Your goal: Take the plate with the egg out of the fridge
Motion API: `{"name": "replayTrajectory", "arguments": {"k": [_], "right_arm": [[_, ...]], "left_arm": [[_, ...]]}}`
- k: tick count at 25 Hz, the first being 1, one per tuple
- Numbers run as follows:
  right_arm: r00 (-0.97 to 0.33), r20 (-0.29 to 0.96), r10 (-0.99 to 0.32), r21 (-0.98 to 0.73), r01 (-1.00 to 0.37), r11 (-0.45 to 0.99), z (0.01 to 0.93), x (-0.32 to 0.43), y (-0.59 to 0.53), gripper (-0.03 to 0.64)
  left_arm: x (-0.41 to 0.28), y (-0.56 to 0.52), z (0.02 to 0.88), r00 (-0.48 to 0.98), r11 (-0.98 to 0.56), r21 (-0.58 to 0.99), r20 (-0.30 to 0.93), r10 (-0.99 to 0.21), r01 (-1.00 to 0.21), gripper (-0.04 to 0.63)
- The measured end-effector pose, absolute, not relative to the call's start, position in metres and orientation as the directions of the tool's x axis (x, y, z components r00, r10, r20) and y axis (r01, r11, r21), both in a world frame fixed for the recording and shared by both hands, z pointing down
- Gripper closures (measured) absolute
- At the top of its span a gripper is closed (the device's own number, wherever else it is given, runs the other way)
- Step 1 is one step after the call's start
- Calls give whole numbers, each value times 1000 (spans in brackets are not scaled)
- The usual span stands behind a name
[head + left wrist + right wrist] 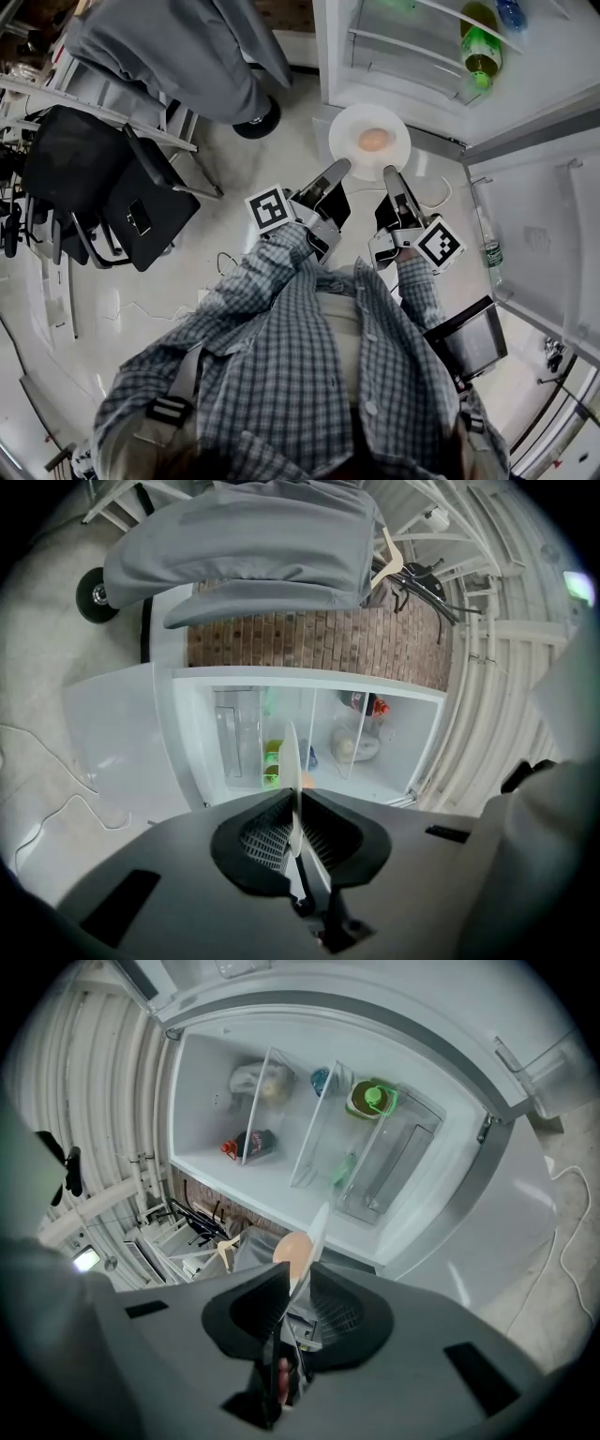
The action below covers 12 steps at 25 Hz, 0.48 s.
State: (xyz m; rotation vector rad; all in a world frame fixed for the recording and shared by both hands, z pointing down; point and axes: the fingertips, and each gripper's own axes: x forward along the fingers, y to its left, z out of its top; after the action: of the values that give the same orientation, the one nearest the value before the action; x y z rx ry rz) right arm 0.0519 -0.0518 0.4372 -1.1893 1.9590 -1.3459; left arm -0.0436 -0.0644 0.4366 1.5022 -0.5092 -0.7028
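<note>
Just ahead of the person's checked shirt [309,356], the left gripper [339,171] and the right gripper [388,174] are each clamping narrowly on opposite edges of the round white plate [345,141]. Just past their tips the brown egg [373,140] is sitting at the plate's middle, above the pale floor [281,159], and beyond it the open white fridge [403,66] is showing a green bottle [481,47] inside.

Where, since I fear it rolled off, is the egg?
Head view, upper middle: the egg sits centred on the plate, which the left gripper and right gripper hold before the fridge.
</note>
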Motion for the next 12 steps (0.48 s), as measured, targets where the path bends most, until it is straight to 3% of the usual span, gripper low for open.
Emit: {"name": "replayTrajectory", "arguments": {"k": [12], "right_arm": [[-508, 98, -856, -913, -389, 127, 428, 74, 37, 545]], "left_arm": [[-23, 26, 430, 683, -53, 991, -124, -719, 124, 560]]}}
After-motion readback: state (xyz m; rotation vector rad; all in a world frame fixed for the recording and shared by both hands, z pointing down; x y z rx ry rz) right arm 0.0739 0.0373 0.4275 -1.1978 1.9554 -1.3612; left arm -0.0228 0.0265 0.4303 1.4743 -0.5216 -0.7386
